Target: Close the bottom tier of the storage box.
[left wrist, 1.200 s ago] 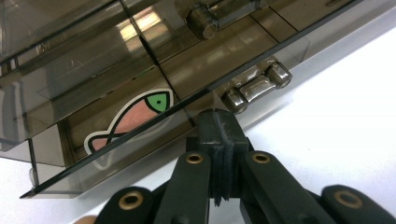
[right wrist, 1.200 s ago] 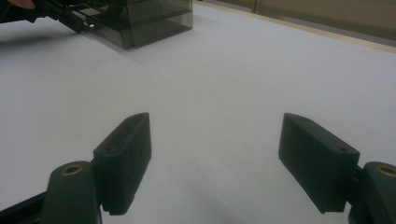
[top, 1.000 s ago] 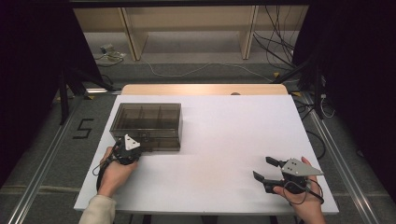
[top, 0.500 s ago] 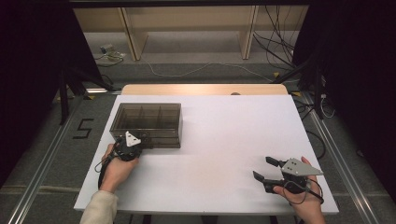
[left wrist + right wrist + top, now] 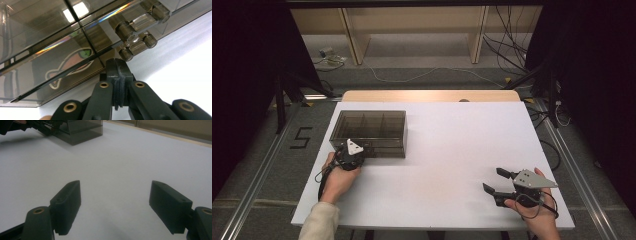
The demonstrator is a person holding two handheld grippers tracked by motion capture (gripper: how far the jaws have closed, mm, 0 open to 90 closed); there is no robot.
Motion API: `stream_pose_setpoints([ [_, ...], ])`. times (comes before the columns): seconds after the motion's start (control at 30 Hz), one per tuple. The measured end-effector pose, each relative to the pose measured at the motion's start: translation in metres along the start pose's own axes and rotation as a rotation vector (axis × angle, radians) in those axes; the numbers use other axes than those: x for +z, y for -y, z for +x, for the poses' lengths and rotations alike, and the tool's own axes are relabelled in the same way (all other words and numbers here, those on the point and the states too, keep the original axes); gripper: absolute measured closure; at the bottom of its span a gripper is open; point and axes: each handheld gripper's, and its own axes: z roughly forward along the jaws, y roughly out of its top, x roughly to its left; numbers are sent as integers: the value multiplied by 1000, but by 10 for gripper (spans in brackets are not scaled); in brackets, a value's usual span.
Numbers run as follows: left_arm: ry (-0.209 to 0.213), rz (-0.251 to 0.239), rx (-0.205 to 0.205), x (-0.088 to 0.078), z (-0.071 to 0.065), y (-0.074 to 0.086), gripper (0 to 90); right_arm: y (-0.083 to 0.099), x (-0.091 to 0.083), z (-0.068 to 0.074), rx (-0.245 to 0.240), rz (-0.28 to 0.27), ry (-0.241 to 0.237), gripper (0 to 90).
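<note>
A: Any readable text?
B: One mark. A black "5" taped on the floor, just off the tabletop's left edge.
A: On the box?
B: Only a fish drawing, no lettering.

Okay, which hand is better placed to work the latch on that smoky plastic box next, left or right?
Left, most likely. The left gripper, jaws shut, sits right at the box front, just below its latch. The right gripper rests open on the table, far from the box.

Lab recording bay, white table, black curtains, floor rails, loose cables
</note>
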Motion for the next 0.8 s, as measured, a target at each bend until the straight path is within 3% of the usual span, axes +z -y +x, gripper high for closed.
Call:
stream_pose_setpoints([
  [0.37,-7,-21,-2,-3,-1,1,893,0,0,0,0,0,0,260],
  [0.7,4,-41,8,-14,-4,5,795,0,-1,1,-2,-1,-4,260],
  [0.8,30,-76,1,-18,-5,7,722,0,-1,1,-3,0,-5,260],
])
